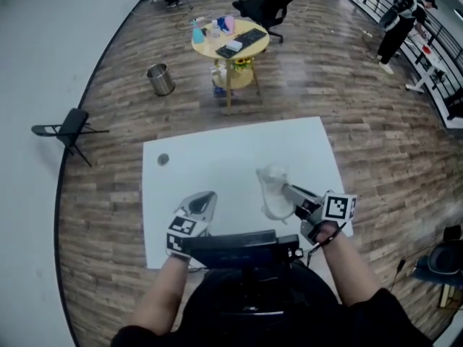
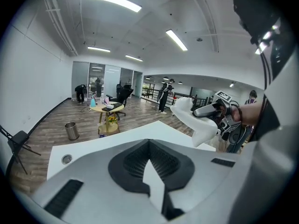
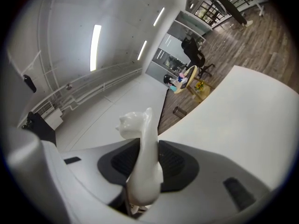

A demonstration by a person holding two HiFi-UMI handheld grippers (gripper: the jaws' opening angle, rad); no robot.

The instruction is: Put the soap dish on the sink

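Observation:
The white soap dish [image 1: 273,190] hangs above the white table [image 1: 217,147], right of its middle, with my right gripper [image 1: 289,194] shut on its near end. In the right gripper view the dish [image 3: 141,157] stands on edge between the dark pads [image 3: 175,164] and rises past them. The left gripper view shows the dish [image 2: 196,122] held up at the right. My left gripper [image 1: 202,201] hovers over the table's near left part, shut, nothing in it; its tips [image 2: 149,143] meet. No sink is in view.
A small round grey disc [image 1: 162,160] lies on the table's far left. Beyond the table stand a round yellow table [image 1: 230,38] with clutter, a metal bin [image 1: 160,79], a folding chair [image 1: 69,127] and an office chair [image 1: 264,6]. A person [image 1: 401,24] stands far right.

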